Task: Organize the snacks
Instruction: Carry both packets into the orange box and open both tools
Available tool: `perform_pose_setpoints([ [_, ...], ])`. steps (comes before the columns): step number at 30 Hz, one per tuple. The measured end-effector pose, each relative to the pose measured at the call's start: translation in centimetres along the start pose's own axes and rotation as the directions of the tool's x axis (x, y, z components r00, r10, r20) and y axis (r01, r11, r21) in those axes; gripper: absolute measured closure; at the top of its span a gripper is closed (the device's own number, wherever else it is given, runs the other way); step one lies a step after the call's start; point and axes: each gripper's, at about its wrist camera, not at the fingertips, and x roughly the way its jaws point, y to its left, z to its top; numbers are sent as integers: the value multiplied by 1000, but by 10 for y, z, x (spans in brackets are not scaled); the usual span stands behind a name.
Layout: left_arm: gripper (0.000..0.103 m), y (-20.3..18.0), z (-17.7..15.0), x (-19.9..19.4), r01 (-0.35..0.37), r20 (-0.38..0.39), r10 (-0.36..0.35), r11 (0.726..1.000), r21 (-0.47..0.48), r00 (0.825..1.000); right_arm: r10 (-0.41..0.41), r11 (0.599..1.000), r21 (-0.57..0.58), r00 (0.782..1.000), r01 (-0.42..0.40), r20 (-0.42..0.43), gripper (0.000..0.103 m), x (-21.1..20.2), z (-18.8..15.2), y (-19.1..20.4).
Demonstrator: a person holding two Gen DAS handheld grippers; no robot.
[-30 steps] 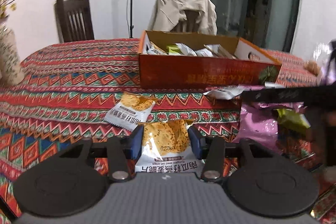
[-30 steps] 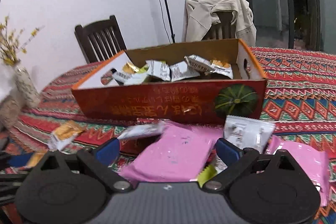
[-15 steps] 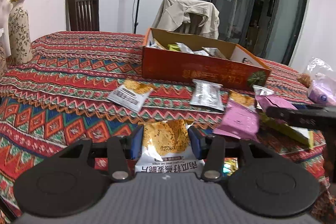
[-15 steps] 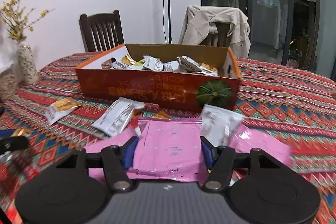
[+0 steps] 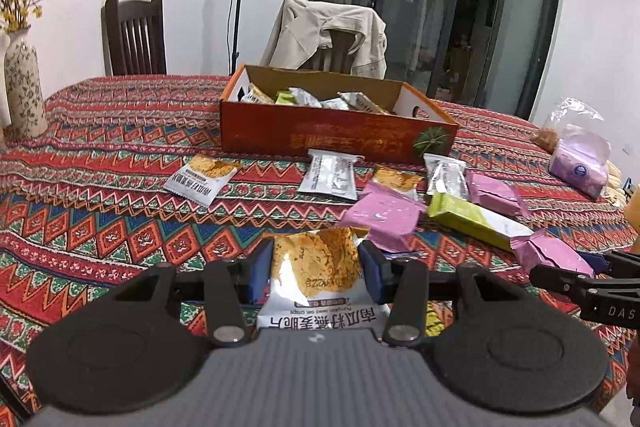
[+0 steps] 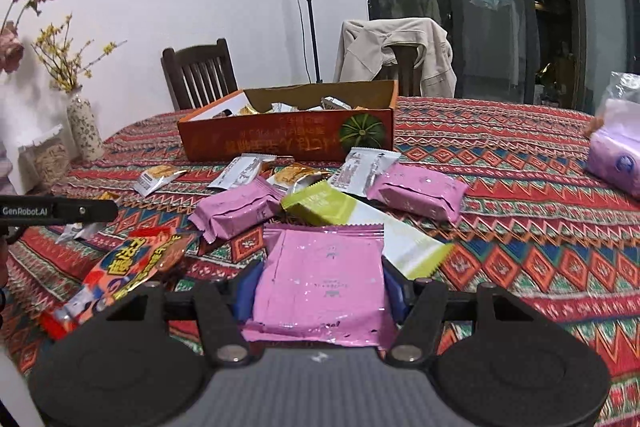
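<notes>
Patterned red cloth covers the desk (image 5: 100,163), with a wardrobe behind glass doors beyond. Left fingers (image 5: 260,267) are clamped on the sides of an oat-crisp pack (image 5: 316,267), held clear above the cloth; its long axis runs away from the camera, its printed end nearest and partly hidden under the tool body. Right fingers (image 6: 390,289) have just closed onto a pink pack (image 6: 322,279), gripping its two sides; it lies flat between them, serrated end pointing to the box (image 6: 280,141). That pack's near edge is cut off by the tool. Loose packs lie between the grippers and the orange box, which holds more snacks. Its far wall hides part of them. A green pack (image 6: 320,205) lies slantwise, partly under the pink one.
</notes>
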Motion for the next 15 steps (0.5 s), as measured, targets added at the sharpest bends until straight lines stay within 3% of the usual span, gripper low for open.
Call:
perform_pose_setpoints([
  [9, 55, -1, 12, 0, 10, 18, -10, 1000, 5, 1000, 10, 1000, 20, 999, -10, 36, 42, -14, 0, -10],
  [15, 55, 22, 58, 22, 40, 70, -41, 999, 21, 997, 24, 999, 22, 997, -26, 74, 42, -1, 25, -11],
])
